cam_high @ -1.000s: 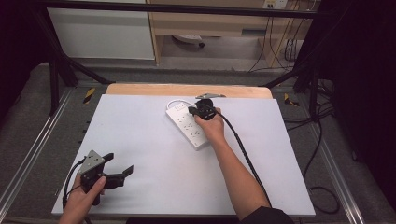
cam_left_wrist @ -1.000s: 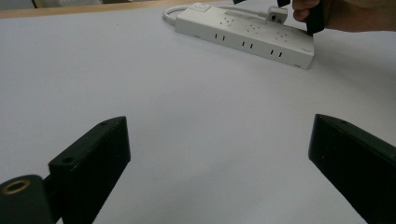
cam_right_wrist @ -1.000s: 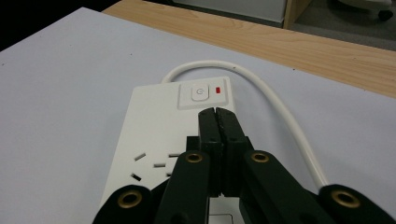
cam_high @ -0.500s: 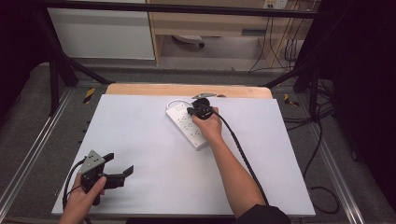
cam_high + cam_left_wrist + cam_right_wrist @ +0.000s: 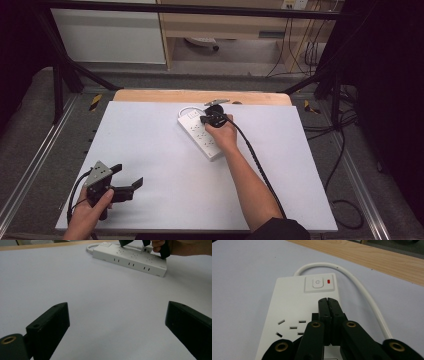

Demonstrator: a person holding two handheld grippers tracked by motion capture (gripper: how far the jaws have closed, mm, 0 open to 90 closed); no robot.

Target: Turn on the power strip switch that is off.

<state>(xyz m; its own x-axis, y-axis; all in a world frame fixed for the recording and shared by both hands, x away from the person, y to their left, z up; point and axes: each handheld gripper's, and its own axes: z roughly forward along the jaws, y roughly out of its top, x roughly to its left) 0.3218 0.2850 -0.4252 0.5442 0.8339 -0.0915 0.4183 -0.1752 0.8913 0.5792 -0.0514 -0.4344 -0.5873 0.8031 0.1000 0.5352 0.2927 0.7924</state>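
While the left gripper (image 5: 131, 181) is held in the left hand (image 5: 89, 212) at the near-left corner of the white tabletop (image 5: 150, 150), its jaws are spread wide w/ nothing between them; in the left gripper view the two black jaws are seen far apart at the bottom corners, w/ bare white surface betw. them, approx. level above the top. A grey three-cornered plate (image 5: 99, 173) is carried on its top, and a black cable (image 5: 75, 195) is trailed back toward the table edge. Farther in, the right forearm (image 5: 250, 185) is stretched diagonally across the table, w/ a black cable (image 5: 255, 160) run alongside it. Beyond that, the white power strip (image 5: 197, 135) is laid flat on the tabletop, right of centre and toward the far side, angled so its switch end is pointed to the far-left. The right gripper (image 5: 207, 119) is held by the right hand (image 5: 224, 135) over the strip's far end, jaws pressed fully together w/ nothing gripped; in the right gripper view the closed tips (image 5: 328, 301) are seen just short of the power button (image 5: 317, 282) and its red indicator (image 5: 328, 281), w/ a socket (image 5: 290, 327) at the left. Contact betw. tips and strip can't be told. The strip's white cord (image 5: 362, 290) is looped from the switch end round to the right. At the far edge, a strip of bare wood (image 5: 200, 96) is left uncovered.
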